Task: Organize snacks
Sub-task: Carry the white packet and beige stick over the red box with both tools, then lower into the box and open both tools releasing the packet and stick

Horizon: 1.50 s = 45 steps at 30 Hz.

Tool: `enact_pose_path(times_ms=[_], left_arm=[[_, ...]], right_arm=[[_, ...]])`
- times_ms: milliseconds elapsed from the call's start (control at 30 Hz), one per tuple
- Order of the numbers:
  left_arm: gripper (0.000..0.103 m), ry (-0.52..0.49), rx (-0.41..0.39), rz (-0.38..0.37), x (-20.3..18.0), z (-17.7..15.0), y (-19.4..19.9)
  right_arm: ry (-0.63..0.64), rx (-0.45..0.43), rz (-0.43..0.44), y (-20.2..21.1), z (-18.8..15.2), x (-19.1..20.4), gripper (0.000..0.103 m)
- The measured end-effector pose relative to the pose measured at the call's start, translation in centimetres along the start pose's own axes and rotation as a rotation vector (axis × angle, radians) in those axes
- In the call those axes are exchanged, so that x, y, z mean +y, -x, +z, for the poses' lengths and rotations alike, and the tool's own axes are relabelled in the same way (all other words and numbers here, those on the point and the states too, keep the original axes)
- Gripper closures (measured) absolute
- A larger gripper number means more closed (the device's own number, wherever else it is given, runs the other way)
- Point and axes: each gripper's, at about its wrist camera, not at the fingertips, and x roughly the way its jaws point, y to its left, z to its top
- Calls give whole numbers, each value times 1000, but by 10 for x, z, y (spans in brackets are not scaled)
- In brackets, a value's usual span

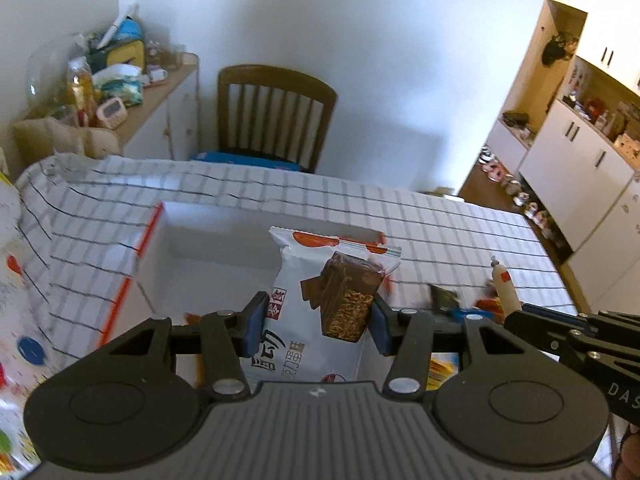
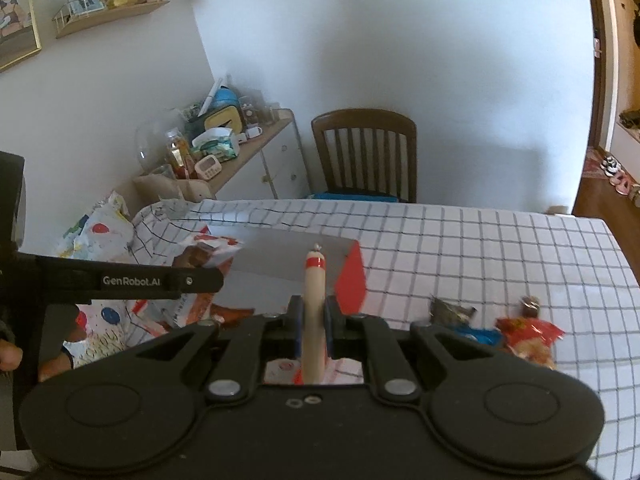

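Your left gripper was clamped on a white cake packet printed with a brown wafer-like slab, its blue pads pressed against both sides of the wrapper. You held that packet upright above the open white box with orange-red edges, which sat on the grid-patterned tablecloth. In the left wrist view the box's cavity lay at about 11 o'clock from the packet.

Your right gripper was closed narrowly on a beige sausage stick with a red band near its crimped tip, which pointed to 12 o'clock. In the right wrist view the box lay just beyond that tip, its red side at 1 o'clock. The left gripper and its packet came in from 9 o'clock.

At 3 o'clock of the sausage, loose snacks lay on the cloth: a dark wrapper, a blue packet and a red packet, close together. A wooden chair stood at the table's far edge.
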Motion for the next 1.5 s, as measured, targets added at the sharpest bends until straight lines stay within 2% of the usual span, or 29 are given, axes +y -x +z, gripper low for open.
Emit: enact_pose_path(times_ms=[267, 567, 933, 1100, 1500], left_arm=[[52, -1, 18, 77, 46, 16, -30], [52, 34, 80, 129, 86, 23, -84], [52, -30, 165, 138, 85, 25, -150], [52, -27, 200, 130, 84, 28, -172], [52, -56, 332, 149, 82, 20, -209]], right_arm=[[16, 24, 3, -47, 16, 28, 94], [3, 107, -9, -113, 6, 54, 94], [9, 229, -25, -174, -16, 68, 94], [15, 280, -31, -193, -24, 71, 94], [24, 425, -61, -217, -37, 74, 94]])
